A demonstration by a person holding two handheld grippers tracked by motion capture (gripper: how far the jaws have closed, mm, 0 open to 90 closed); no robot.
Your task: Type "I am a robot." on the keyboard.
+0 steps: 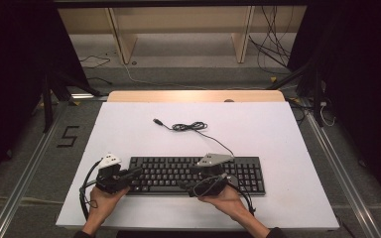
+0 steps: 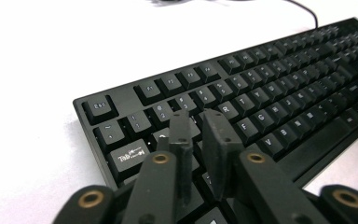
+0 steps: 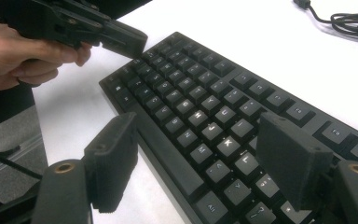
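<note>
Your left gripper [image 1: 138, 172] sits at the 8 o'clock corner of the white table [image 1: 129, 129], its tips over the left end of the black keyboard [image 1: 168, 171]. In the left gripper view its jaws stand close together with a narrow gap and nothing between them, poised above the keys [image 2: 261, 116] just right of the Tab key [image 2: 129, 155]; whether the tips touch a keycap you cannot tell.

Your right gripper [image 1: 186, 186] lies at 6 o'clock, against the near edge of the keyboard. In the right gripper view its jaws are spread wide: one pad hangs beside the near edge of the keyboard, the other over the letter rows, and neither presses on anything. The same view shows your left hand [image 3: 14, 51] holding the left gripper above the far-left keys.

The keyboard lies flat across the near half of the table, its long side running from 9 o'clock to 3 o'clock.

Farther out, toward 12 o'clock, its cable [image 1: 191, 127] runs from the back edge into a loose coil, ending in a plug [image 1: 157, 121] lying free on the table.
</note>
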